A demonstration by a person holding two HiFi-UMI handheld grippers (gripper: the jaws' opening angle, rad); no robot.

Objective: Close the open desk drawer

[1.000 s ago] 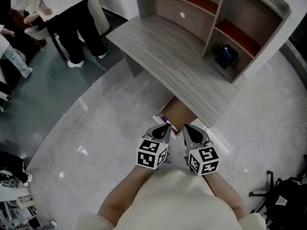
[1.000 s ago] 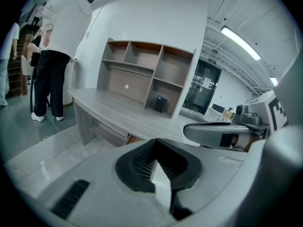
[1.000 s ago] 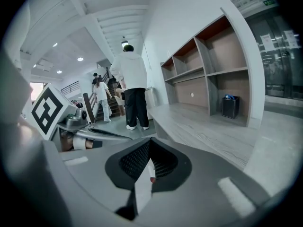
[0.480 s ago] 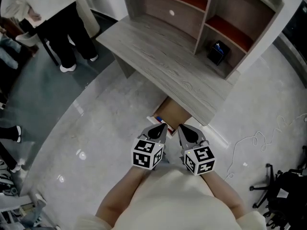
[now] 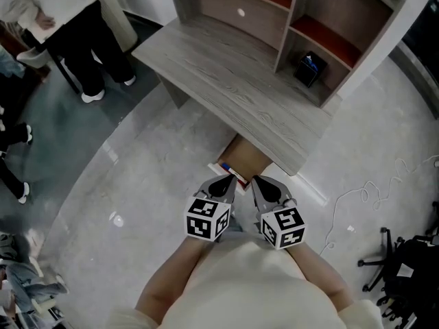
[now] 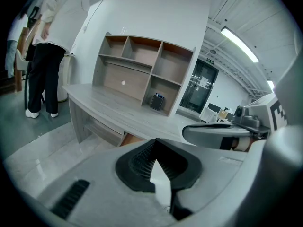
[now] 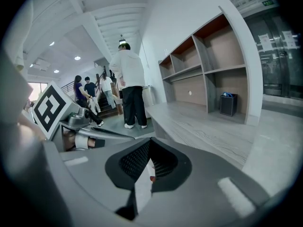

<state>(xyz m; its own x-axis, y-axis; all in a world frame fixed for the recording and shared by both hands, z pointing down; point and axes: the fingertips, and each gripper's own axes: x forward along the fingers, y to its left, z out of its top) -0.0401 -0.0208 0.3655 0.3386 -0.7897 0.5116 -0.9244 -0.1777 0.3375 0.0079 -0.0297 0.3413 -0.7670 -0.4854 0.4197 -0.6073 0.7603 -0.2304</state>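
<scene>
- Drawer (image 5: 248,157) of the table stood pulled out from under the front edge of the grey wood-grain table top (image 5: 226,81); its brown inside lay bare to the head view, so it was not yet where the task wants it
- a flat red, white and blue item (image 5: 230,172) lay at the drawer's near end; too small to name more closely
- left tongs (image 5: 223,184) were pressed together with nothing between them; they pointed forward and somewhat down at the drawer's near edge
- right tongs (image 5: 264,186) also looked pressed together and empty in their own view; they sat just beside the left pair, aimed the same way
- both pairs were held side by side at the drawer front, probably because a sliding drawer runs in straighter when pushed at two points than at one corner; shut tips make blunt, stiff pushers, and no grip is needed for a push
- whether the tips touched the drawer front could not be told; in the head view they overlapped its near edge
- shelf unit (image 5: 302,12) rose at the back of the table, with a small black box (image 5: 306,69) in a lower compartment, well clear of the drawer's path
- a person in dark trousers (image 5: 75,33) stood on the floor beyond the table's far end, apart from the work
</scene>
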